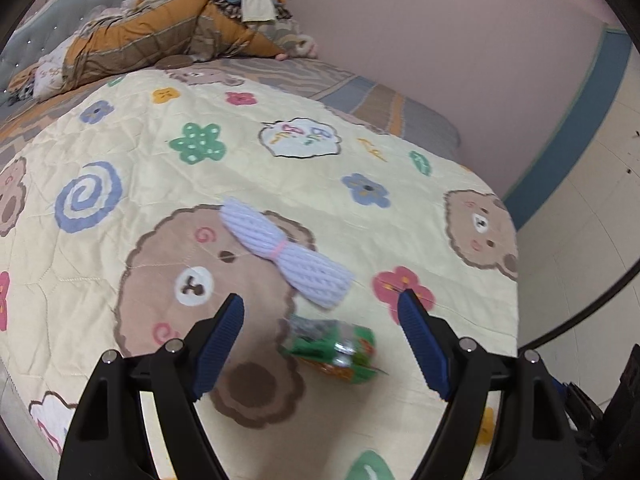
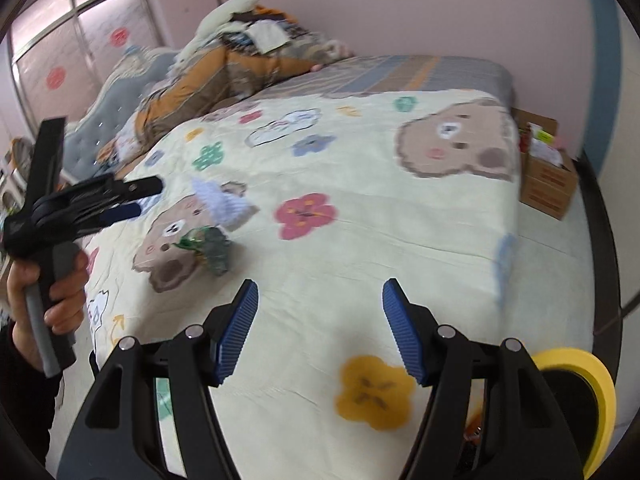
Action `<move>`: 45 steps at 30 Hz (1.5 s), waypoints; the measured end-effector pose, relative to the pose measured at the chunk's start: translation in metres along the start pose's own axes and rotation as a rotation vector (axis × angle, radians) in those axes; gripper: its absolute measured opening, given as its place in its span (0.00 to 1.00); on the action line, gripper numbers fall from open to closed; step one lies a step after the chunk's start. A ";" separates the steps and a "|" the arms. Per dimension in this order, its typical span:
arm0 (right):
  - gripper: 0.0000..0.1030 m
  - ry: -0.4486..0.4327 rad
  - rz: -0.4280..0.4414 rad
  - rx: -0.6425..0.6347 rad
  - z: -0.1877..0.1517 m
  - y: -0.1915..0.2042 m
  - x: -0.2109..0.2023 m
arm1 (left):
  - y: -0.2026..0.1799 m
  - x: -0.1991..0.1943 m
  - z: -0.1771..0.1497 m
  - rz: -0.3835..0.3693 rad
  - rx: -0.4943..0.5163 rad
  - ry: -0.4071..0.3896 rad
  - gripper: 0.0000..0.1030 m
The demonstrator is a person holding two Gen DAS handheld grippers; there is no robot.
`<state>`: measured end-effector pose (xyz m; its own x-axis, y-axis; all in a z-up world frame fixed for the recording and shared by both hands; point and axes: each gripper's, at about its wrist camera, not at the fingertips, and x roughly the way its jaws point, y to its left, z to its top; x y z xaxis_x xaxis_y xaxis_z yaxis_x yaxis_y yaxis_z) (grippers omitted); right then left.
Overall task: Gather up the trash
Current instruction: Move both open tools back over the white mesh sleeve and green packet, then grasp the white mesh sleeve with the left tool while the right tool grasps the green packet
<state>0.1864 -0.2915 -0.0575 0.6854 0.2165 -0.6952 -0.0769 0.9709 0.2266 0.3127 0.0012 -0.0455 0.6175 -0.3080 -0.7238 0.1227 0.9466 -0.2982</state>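
Note:
A crumpled green and orange snack wrapper [image 1: 334, 350] lies on the cartoon bear quilt [image 1: 120, 160], just ahead of my left gripper [image 1: 322, 300]. That gripper is open with nothing between its blue pads. A pale purple yarn bundle [image 1: 286, 252] tied with a pink band lies just beyond the wrapper. In the right wrist view the wrapper [image 2: 210, 250] and yarn [image 2: 222, 200] lie at left, with the left gripper [image 2: 138, 200] held by a hand [image 2: 60, 292] beside them. My right gripper [image 2: 320, 292] hovers open over bare quilt [image 2: 380, 248], well to the right of the wrapper.
Piled bedding and clothes [image 1: 168, 28] sit at the head of the bed. A cardboard box [image 2: 546, 168] of items stands on the floor past the bed's far corner. A yellow-rimmed bin [image 2: 576, 400] is at lower right. Pink wall [image 1: 440, 40] runs behind the bed.

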 end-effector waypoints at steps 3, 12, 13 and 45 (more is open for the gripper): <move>0.60 0.025 0.024 -0.040 0.005 0.020 0.019 | 0.018 0.013 0.010 0.024 -0.032 0.017 0.74; 0.60 0.102 0.078 -0.114 0.013 0.064 0.073 | 0.049 0.061 0.025 0.048 -0.119 0.080 0.73; 0.60 0.110 0.084 -0.120 0.015 0.068 0.079 | 0.051 0.067 0.026 0.047 -0.130 0.089 0.73; 0.11 0.205 0.128 -0.228 0.027 0.126 0.171 | 0.046 0.131 0.040 -0.042 -0.119 0.158 0.23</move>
<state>0.3132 -0.1349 -0.1290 0.5014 0.3313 -0.7992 -0.3287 0.9275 0.1783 0.4302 0.0084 -0.1290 0.4835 -0.3665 -0.7950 0.0472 0.9177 -0.3944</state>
